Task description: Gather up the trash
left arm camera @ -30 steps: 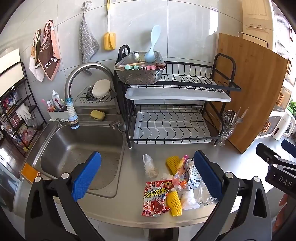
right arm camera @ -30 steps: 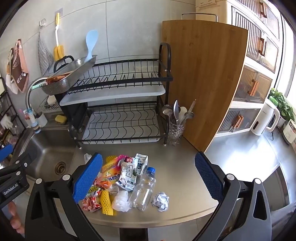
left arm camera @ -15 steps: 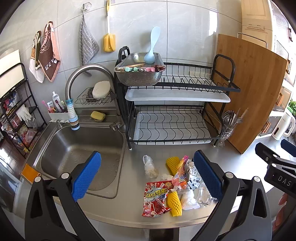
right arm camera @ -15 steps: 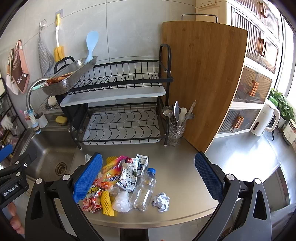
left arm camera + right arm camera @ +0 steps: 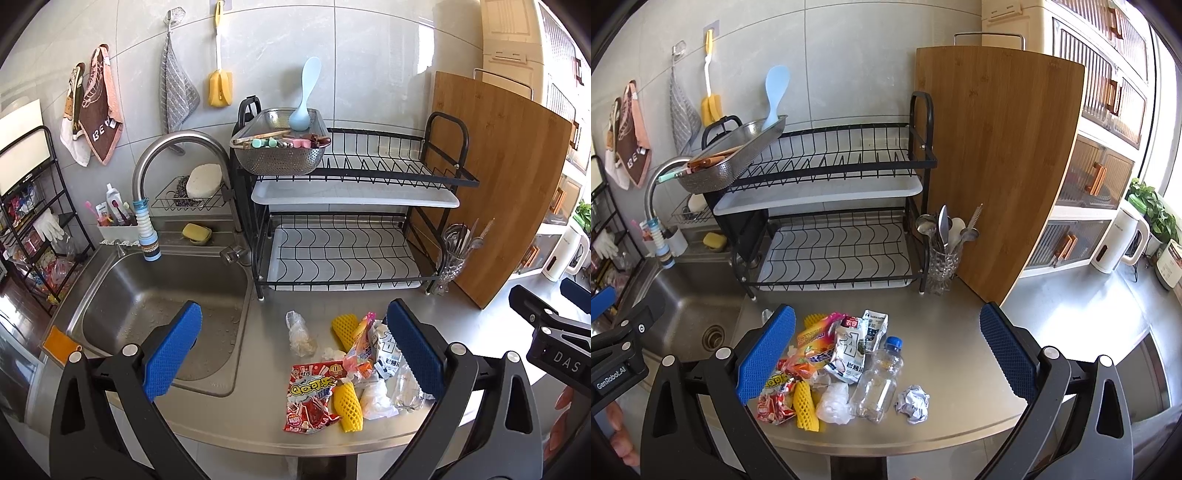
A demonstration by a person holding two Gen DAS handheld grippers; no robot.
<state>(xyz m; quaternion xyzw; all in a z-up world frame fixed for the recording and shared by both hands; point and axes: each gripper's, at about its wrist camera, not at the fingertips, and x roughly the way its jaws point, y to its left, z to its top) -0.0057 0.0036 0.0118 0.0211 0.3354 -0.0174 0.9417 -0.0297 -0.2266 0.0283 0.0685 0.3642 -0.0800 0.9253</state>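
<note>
Both the left tongs (image 5: 293, 352) and the right tongs (image 5: 886, 354) are wide open and hold nothing, so go down slowly onto the clear plastic bottle (image 5: 877, 384) in the trash pile near the shiny steel desk's (image 5: 960, 362) front edge.
</note>
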